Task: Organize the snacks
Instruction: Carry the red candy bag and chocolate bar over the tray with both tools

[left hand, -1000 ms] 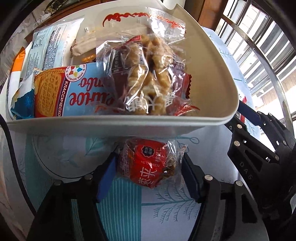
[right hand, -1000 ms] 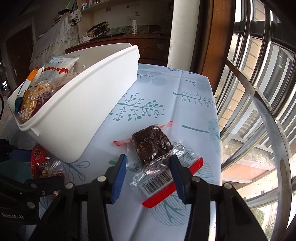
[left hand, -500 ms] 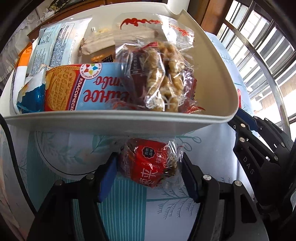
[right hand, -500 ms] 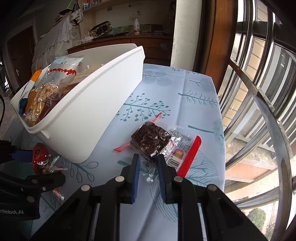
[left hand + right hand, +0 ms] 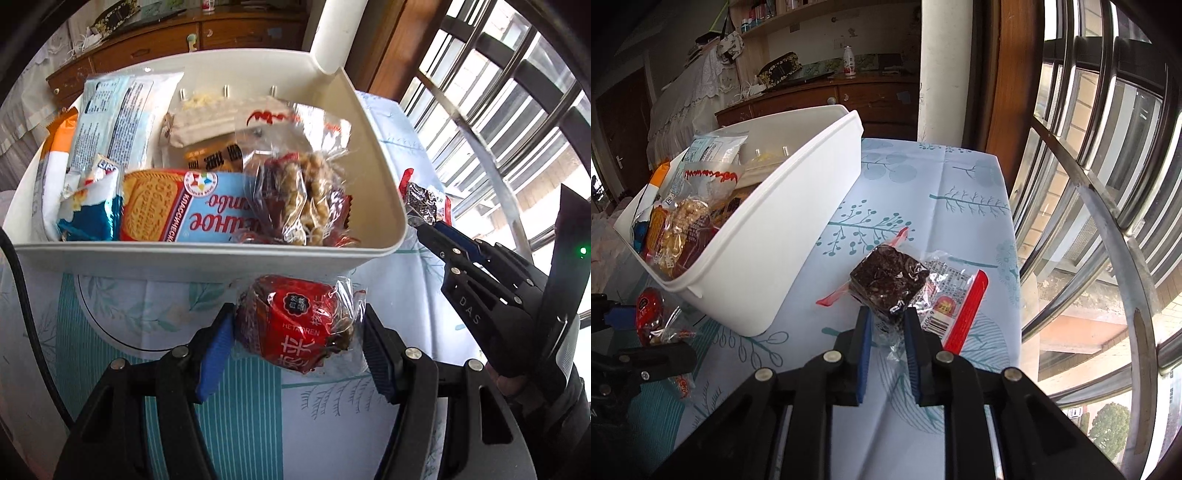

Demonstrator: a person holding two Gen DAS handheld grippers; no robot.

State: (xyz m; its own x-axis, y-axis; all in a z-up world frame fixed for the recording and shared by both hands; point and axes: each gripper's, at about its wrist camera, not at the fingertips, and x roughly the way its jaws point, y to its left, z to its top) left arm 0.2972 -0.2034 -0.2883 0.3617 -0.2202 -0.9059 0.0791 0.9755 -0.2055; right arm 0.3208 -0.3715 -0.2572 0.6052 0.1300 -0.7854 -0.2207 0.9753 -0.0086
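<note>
Here the left gripper point(image 5: 299, 332) pinches a red snack point(image 5: 295, 325); the right gripper point(image 5: 885, 320), just closing, nips the brownie pack's point(image 5: 890, 277) near, half-hidden edge.

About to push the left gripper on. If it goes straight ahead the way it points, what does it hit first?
Probably the near wall of the white bin, just beyond the red snack pack held in the left gripper; depth is uncertain.

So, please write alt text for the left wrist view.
The left gripper holds a red wrapped snack just below the rim of a white bin full of snacks; the right gripper pinches a dark snack beside it.
</note>
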